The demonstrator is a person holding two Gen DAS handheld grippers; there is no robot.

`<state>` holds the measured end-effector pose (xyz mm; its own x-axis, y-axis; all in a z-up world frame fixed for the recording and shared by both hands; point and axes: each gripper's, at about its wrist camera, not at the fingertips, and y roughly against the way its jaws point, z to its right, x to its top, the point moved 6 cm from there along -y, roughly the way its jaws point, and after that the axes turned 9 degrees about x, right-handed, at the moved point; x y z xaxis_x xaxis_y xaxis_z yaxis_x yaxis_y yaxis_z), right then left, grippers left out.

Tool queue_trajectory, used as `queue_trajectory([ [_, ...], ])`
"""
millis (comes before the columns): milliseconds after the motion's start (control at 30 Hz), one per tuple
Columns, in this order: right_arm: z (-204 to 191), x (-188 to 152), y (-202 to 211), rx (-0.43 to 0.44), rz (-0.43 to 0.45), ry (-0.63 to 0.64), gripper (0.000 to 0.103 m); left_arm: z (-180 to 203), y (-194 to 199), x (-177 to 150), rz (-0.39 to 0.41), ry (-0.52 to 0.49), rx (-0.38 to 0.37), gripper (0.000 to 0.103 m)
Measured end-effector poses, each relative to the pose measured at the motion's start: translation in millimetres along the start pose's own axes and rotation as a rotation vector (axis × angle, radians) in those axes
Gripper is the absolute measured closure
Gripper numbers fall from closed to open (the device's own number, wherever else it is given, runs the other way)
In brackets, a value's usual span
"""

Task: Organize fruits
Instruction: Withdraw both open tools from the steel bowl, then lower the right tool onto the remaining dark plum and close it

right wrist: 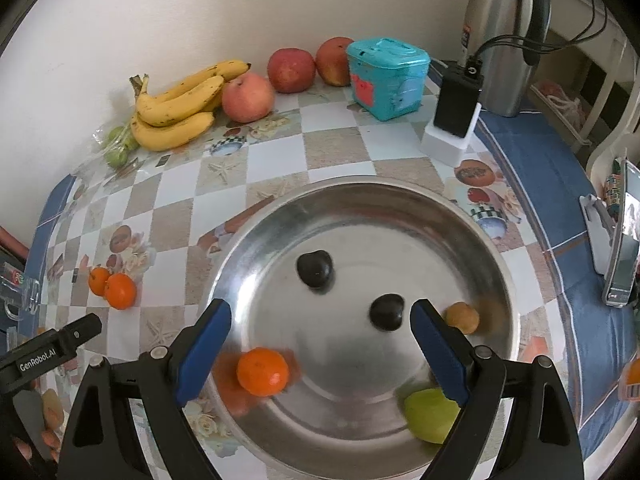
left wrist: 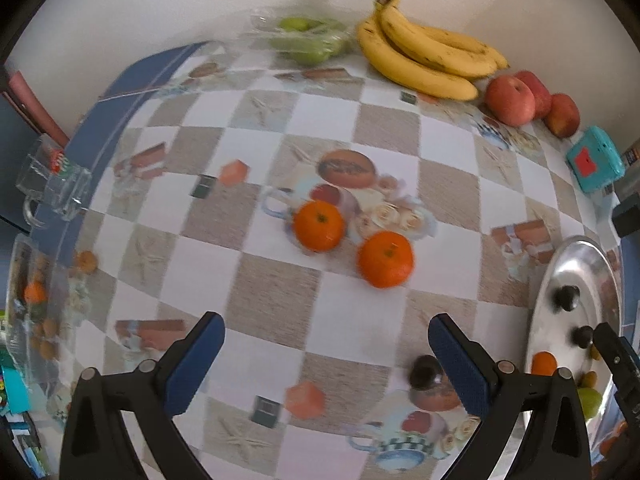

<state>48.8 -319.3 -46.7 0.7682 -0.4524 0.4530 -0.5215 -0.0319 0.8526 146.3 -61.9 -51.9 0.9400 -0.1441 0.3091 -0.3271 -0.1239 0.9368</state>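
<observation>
A round steel tray lies on the checked table and holds an orange, two dark plums, a green fruit and a small yellow-brown fruit. My right gripper is open and empty above the tray. Two oranges lie on the table ahead of my left gripper, which is open and empty. A dark plum lies on the table by its right finger. The tray also shows at the right of the left wrist view.
Bananas, three red apples and bagged green fruit line the back wall. A teal box, a black charger on a white base and a steel flask stand back right. A glass mug sits at the left edge.
</observation>
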Motion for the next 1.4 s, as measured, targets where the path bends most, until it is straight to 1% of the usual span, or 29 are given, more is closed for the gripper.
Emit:
queue_trajectory([
  [167,-16.2,1.0,0.1,0.034,0.001,0.014,0.012,-35.2,1.7,10.0,0.018,0.054,0.040,0.000],
  [333,-45.4,-0.9,-0.9,0.089,-0.006,0.058,0.012,-69.4,1.1,14.5,0.011,0.142,0.035,0.000],
  [400,-61.5,-3.6,-1.4,0.116,-0.009,0.087,0.012,-76.1,0.6,15.2,0.011,0.158,0.041,0.000],
  [600,-100.9,-19.4,-10.7,0.135,-0.053,0.184,0.012,-89.3,-0.9,13.6,0.010,0.164,0.054,0.000],
  [700,-116.1,-29.5,-19.1,0.151,-0.086,0.214,0.012,-91.6,-5.8,11.5,-0.001,0.160,0.059,0.000],
  [967,-143.7,-52.0,-35.4,0.176,-0.158,0.271,0.012,-84.2,-39.7,-5.5,-0.101,0.141,0.054,0.000],
  [1200,-151.9,-69.5,-53.7,0.164,-0.218,0.293,0.012,-69.9,-60.0,-17.7,-0.160,0.113,0.042,0.000],
  [1400,-151.0,-79.2,-68.3,0.157,-0.253,0.287,0.012,-65.7,-68.1,-22.4,-0.181,0.111,0.035,0.000],
])
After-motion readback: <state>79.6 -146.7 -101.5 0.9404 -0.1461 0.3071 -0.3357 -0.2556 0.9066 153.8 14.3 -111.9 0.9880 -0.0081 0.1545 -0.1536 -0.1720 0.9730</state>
